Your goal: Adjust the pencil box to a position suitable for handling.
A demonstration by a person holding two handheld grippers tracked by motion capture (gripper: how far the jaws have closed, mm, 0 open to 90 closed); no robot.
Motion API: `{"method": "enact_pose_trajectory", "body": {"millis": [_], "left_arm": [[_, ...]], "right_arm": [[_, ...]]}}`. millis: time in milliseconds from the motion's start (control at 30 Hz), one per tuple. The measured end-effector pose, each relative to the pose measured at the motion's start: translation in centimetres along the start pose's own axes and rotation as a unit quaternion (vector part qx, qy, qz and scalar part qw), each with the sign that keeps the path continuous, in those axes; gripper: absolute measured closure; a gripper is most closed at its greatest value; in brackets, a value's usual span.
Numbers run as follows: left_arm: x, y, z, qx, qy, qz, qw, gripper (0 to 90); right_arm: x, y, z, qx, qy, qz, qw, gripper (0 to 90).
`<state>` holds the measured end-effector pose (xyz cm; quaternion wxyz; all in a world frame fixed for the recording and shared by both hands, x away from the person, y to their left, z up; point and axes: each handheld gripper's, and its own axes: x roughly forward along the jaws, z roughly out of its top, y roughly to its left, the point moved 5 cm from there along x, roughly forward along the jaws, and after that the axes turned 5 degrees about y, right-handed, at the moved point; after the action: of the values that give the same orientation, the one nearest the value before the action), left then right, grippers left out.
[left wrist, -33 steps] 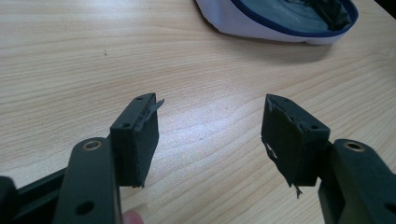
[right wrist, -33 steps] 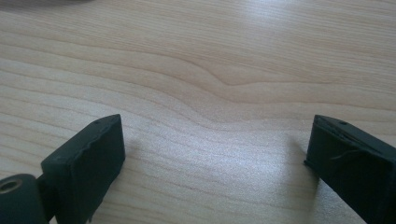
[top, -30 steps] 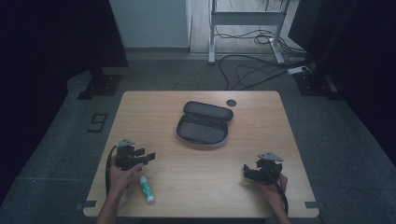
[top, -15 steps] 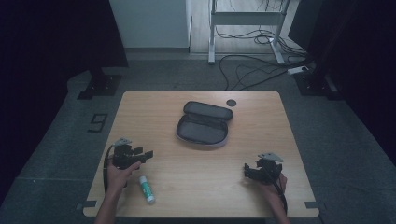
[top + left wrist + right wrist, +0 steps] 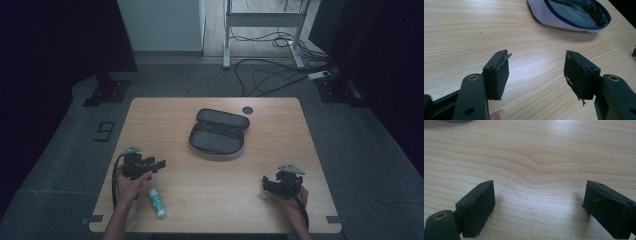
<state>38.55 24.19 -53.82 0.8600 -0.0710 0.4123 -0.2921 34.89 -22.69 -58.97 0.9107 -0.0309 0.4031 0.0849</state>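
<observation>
**Both claws spread, nothing pinched**

Left gripper [image 5: 159, 164] hangs spread with the glue stick [image 5: 157, 202] lying just below it toward the table [image 5: 280, 215] edge. Right gripper [image 5: 266, 184] has just closed slightly, gap empty. The open pencil case [image 5: 218, 139] sits mid-table, well apart.

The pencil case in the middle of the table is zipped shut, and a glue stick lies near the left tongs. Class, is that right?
Not quite. The high view shows the pencil case lying open, its lid folded back. The glue stick does lie near the left tongs.
</observation>
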Motion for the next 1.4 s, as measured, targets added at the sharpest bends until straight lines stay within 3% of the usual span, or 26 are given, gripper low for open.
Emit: {"method": "enact_pose_trajectory", "body": {"millis": [233,367,567,933,1400], "left_arm": [[0.4,-0.9,0.2,0.016,0.001,0.004,0.9999,32.7],[-0.7,-1.7,0.9,0.010,-0.027,-0.016,0.9995,31.0],[0.0,-2.4,1.8,0.032,-0.017,-0.008,0.9993,29.9],[0.8,-3.8,3.6,0.046,-0.022,-0.014,0.9986,30.6],[3.3,-5.2,6.0,0.064,-0.005,0.010,0.9979,32.0]], "right_arm": [[-0.1,0.1,-0.1,-0.008,-0.003,0.005,0.9999,13.3],[-0.1,0.1,0.0,-0.015,-0.003,0.010,0.9998,13.5],[0.0,0.2,0.1,-0.021,-0.003,0.018,0.9996,13.7],[0.5,0.4,0.6,-0.028,-0.002,0.025,0.9993,13.3],[0.9,1.1,1.2,-0.055,-0.003,0.048,0.9973,15.5]]}}
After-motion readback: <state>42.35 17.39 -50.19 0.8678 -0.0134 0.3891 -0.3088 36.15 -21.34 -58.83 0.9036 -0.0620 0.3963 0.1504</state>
